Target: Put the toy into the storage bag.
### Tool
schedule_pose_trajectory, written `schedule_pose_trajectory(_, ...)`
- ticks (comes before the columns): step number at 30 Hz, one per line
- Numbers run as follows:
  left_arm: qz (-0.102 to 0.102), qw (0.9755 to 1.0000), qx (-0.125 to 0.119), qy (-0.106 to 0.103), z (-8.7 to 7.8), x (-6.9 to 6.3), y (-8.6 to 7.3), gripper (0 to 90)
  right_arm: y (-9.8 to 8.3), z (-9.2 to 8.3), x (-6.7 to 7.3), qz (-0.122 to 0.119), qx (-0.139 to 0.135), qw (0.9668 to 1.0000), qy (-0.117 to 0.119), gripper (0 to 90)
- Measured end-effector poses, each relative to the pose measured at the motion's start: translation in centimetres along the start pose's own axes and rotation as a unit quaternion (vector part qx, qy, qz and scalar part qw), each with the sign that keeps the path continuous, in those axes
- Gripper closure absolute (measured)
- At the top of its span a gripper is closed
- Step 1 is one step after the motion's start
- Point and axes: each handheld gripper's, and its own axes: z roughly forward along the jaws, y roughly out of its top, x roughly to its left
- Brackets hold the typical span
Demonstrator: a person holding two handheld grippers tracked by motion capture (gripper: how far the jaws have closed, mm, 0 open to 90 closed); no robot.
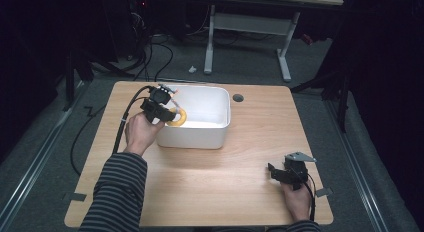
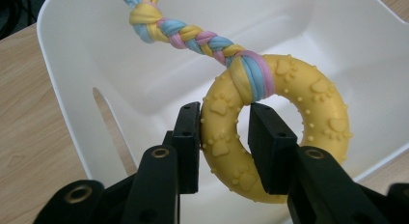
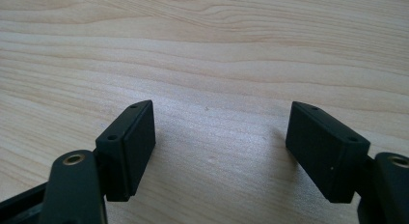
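— So, what surrounds the light wooden table (image 1: 240,157)?
— Grey carpet, a dark room, a white-legged desk (image 1: 250,37) at twelve o'clock.
— And containers?
— A white rectangular plastic tub (image 1: 205,117) stands left of centre. The yellow rubber ring toy with paw prints (image 2: 270,132), tied to a braided pastel rope (image 2: 193,35), hangs over the tub's nine o'clock rim.
— The grippers?
— The left gripper (image 2: 224,137) is clamped on the ring. The right gripper (image 3: 219,147), at five o'clock, rests with jaws wide apart, holding nothing.
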Motion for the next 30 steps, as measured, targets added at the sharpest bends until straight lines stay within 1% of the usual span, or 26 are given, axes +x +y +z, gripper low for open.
schedule_pose_trajectory(5,-0.001,1.0000,0.008,0.000,0.5,-0.1,0.0,65.8,0.0,0.0,0.0,0.000,0.000,1.0000,0.000,26.0)
schedule_pose_trajectory(8,0.004,0.9999,0.011,0.000,0.8,-0.3,0.0,65.8,0.0,0.0,0.0,0.000,0.000,1.0000,0.000,26.0)
schedule_pose_trajectory(11,0.004,0.9999,0.013,-0.004,0.9,-0.4,0.1,65.7,0.0,0.0,0.0,0.000,0.000,1.0000,0.000,26.0)
schedule_pose_trajectory(14,0.003,0.9998,0.021,-0.006,1.1,-0.4,0.2,65.7,0.0,0.0,0.0,0.001,0.000,1.0000,0.000,26.0)
schedule_pose_trajectory(17,0.004,0.9997,0.022,-0.007,1.2,-0.4,0.2,65.7,0.0,0.0,0.0,0.001,0.000,1.0000,0.000,26.0)
schedule_pose_trajectory(21,0.000,0.9996,0.026,-0.014,1.3,-0.2,0.2,65.6,0.0,0.0,0.0,0.000,0.000,1.0000,0.000,26.0)
schedule_pose_trajectory(24,0.004,0.9996,0.027,-0.007,1.2,-0.4,0.2,65.1,0.0,0.0,0.0,0.001,0.000,1.0000,0.000,26.0)
schedule_pose_trajectory(25,0.005,0.9996,0.026,-0.006,1.2,-0.4,0.2,64.7,0.0,0.0,0.0,0.000,0.000,1.0000,0.000,26.0)
schedule_pose_trajectory(27,0.003,0.9996,0.025,-0.009,1.2,-0.4,0.2,63.7,0.0,0.0,0.0,0.001,0.001,1.0000,0.000,26.0)
schedule_pose_trajectory(30,0.003,0.9997,0.023,-0.007,1.3,-0.5,0.2,58.4,0.0,0.0,0.0,0.000,0.000,1.0000,0.000,26.0)
